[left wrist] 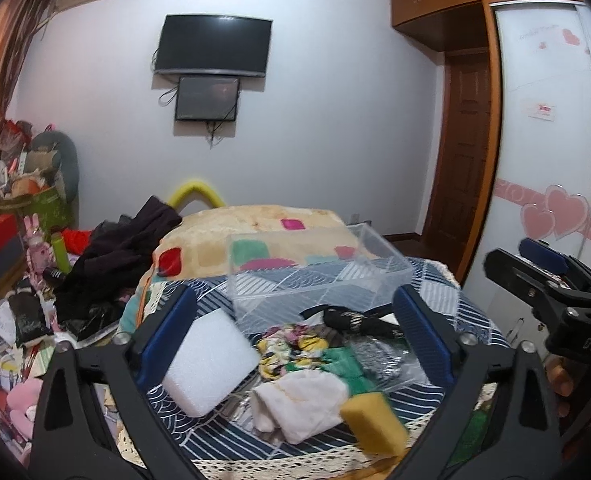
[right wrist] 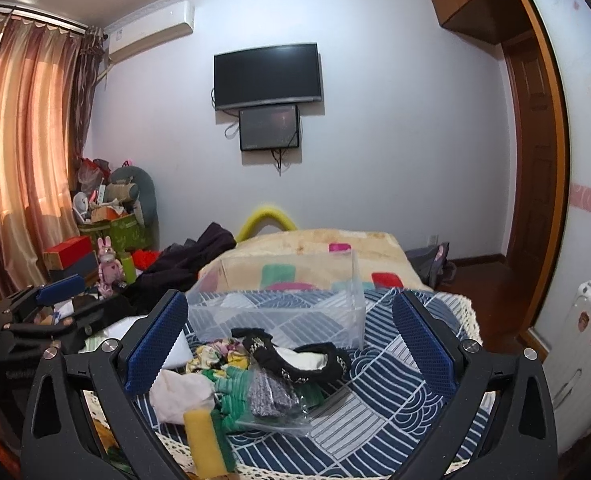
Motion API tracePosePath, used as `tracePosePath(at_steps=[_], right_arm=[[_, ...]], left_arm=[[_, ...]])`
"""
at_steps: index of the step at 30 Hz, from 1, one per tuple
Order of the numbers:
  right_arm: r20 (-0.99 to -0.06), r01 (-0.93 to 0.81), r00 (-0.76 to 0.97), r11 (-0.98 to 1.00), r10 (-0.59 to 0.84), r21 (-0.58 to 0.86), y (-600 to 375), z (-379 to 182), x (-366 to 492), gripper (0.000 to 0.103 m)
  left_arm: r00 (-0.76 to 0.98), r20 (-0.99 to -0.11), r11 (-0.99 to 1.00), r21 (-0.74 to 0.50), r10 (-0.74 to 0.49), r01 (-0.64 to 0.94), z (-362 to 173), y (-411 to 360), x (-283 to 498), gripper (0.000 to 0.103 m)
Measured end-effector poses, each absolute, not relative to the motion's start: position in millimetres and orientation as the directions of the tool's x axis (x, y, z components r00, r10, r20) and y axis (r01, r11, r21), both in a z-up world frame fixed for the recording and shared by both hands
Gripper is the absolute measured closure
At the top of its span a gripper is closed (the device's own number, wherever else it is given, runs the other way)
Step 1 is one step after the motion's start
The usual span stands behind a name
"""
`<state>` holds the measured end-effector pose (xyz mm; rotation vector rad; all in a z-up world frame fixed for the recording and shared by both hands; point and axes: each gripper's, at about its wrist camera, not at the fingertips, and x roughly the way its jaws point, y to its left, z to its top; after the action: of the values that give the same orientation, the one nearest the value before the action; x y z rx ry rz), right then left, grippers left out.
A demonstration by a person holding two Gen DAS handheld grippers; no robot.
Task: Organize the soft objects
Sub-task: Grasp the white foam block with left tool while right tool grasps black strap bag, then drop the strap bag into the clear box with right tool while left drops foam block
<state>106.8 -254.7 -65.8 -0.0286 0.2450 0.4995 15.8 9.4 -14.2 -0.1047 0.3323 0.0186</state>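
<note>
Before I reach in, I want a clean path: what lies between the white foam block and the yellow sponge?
A crumpled white cloth lies between the white foam block and the yellow sponge, seen in the left wrist view.

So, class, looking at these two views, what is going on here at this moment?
A person holds a gripper in each hand over a bed with a blue patterned cover. The left gripper and right gripper are both open and hold nothing. Between them lies a pile of soft things: a white foam block, a white cloth, a yellow sponge and a black sock. Behind the pile a clear plastic box has nothing visible in it, so sorting has apparently not started.
</note>
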Motion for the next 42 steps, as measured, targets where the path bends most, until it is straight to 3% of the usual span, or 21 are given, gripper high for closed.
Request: tracePosePath(at_steps=[14,20,24,28,29,32,34,38,40,42], right_arm=[[-0.416,-0.461,0.795,0.885,0.442,0.059,-246.9,-108.3,153.3,0.005],[-0.477,-0.463,0.762,0.884,0.438,0.072,-240.1,-124.0,171.5,0.008],[-0.531,-0.475,0.722,0.876,0.443,0.086,-234.0,-135.9,185.2,0.021],[-0.551,-0.483,0.696,0.868,0.461,0.116,-237.0,-141.4,189.1,0.028],[-0.549,-0.485,0.695,0.867,0.464,0.119,-238.3,-140.7,188.7,0.029],[-0.546,-0.492,0.691,0.862,0.473,0.123,-240.9,-139.9,187.2,0.04],[-0.546,-0.499,0.689,0.858,0.477,0.121,-242.3,-139.3,185.4,0.052],[-0.537,-0.514,0.69,0.851,0.485,0.107,-240.8,-135.5,181.4,0.069],[-0.529,-0.511,0.701,0.854,0.478,0.095,-242.0,-133.4,178.5,0.089],[-0.523,-0.513,0.702,0.853,0.482,0.097,-241.7,-130.0,178.0,0.089]], left_arm=[[0.836,-0.529,0.966,-0.105,0.146,-0.235,-89.4,82.5,68.4,0.008],[0.808,-0.577,0.947,-0.179,0.118,-0.266,-114.1,109.8,79.6,0.008],[0.809,-0.583,0.948,-0.212,0.072,-0.237,-120.1,111.1,82.5,0.025],[0.81,-0.584,0.958,-0.203,0.045,-0.2,-119.1,102.1,86.2,0.047],[0.811,-0.583,0.961,-0.197,0.044,-0.194,-118.7,99.5,86.6,0.049],[0.813,-0.582,0.964,-0.202,0.027,-0.176,-117.3,94.6,85.5,0.055],[0.817,-0.576,0.964,-0.205,0.02,-0.168,-114.5,91.1,83.5,0.067],[0.832,-0.554,0.968,-0.208,0.001,-0.14,-105.6,84.5,76.3,0.067],[0.842,-0.539,0.974,-0.192,-0.001,-0.121,-100.3,77.4,72.2,0.067],[0.851,-0.525,0.978,-0.179,-0.002,-0.108,-95.6,71.9,68.6,0.067]])
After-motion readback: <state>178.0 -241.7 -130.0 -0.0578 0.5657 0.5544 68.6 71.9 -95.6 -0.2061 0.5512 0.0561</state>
